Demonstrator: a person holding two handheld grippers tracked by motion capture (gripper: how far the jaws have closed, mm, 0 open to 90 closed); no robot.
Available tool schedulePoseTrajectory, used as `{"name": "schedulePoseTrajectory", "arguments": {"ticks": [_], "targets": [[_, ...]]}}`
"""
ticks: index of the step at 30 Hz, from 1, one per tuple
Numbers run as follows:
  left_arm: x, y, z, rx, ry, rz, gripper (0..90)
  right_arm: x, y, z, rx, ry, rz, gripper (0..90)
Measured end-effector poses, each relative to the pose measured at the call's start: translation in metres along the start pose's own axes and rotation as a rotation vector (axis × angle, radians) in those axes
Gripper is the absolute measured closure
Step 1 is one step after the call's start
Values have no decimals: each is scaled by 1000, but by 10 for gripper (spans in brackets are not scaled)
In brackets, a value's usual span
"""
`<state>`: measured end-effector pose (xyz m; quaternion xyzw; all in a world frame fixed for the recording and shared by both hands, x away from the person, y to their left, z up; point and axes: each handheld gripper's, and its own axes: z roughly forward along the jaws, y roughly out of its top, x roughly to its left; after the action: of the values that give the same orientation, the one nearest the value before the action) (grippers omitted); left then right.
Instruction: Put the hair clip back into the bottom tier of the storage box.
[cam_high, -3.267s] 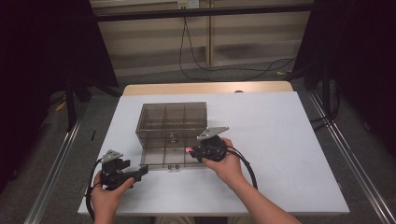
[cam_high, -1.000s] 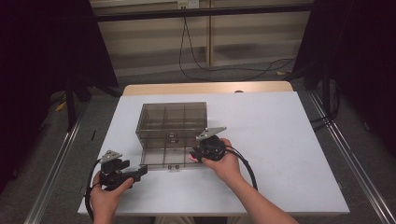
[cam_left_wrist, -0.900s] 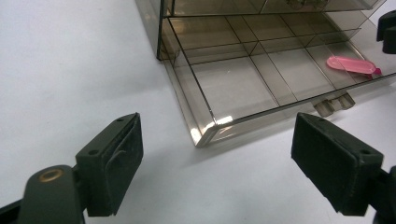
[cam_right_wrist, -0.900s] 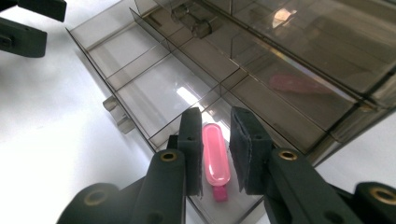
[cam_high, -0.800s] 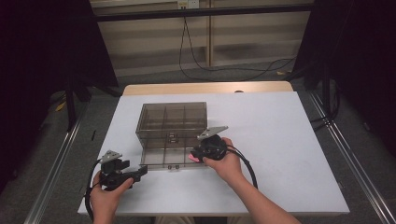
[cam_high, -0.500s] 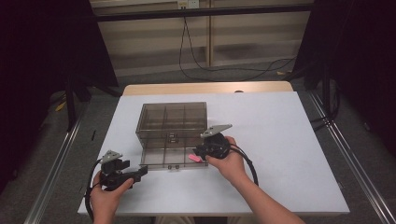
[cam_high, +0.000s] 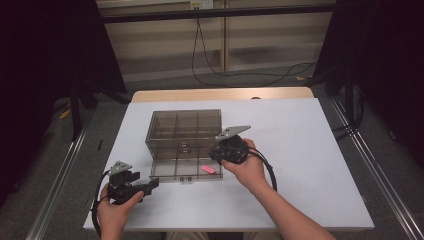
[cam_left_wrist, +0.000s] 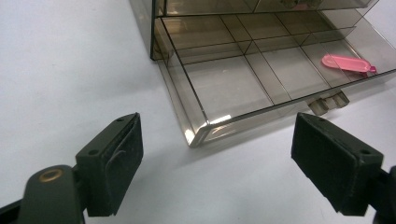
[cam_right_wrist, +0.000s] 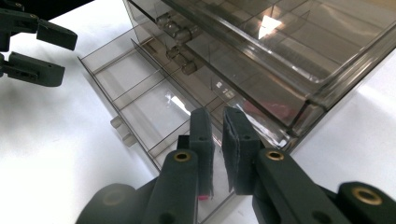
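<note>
Open drawer (cam_high: 186, 170) projecting from cabinet (cam_high: 184, 131) toward tabletop (cam_high: 310, 150) front edge, narrowing the passage there. Right tongs (cam_high: 216, 156) directly above the drawer's right compartment, holding a pink piece (cam_high: 209, 169). Left tongs (cam_high: 150, 185) just beside the drawer's front corner. Wide bare tabletop right of cabinet.

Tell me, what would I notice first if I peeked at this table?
The see-through brown drawer box in the middle of the white table, with its bottom drawer pulled out toward the person. A small pink thing lies in that drawer's right-hand compartment. The right gripper hovers above it with jaws nearly together, and the left gripper waits wide open by the drawer's front corner.
</note>
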<state>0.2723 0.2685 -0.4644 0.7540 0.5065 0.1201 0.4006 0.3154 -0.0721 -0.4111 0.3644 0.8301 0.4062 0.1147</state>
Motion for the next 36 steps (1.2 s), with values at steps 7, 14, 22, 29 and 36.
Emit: {"name": "schedulePoseTrajectory", "arguments": {"ticks": [7, 14, 22, 29, 36], "targets": [[0, 0, 0, -2, -2, 1, 170, -1, 6, -3, 0, -4, 1, 835], [-1, 0, 1, 1, -2, 7, 170, -4, 15, -6, -13, -10, 1, 850], [-1, 0, 0, 1, -3, 5, 170, -11, 27, -9, -30, -33, -1, 852], [-2, -1, 0, -6, -3, -4, 171, -14, 32, -9, -41, -48, 1, 852], [-2, 0, -2, -1, -5, 3, 186, -16, 31, -4, -36, -58, -4, 852]]}}
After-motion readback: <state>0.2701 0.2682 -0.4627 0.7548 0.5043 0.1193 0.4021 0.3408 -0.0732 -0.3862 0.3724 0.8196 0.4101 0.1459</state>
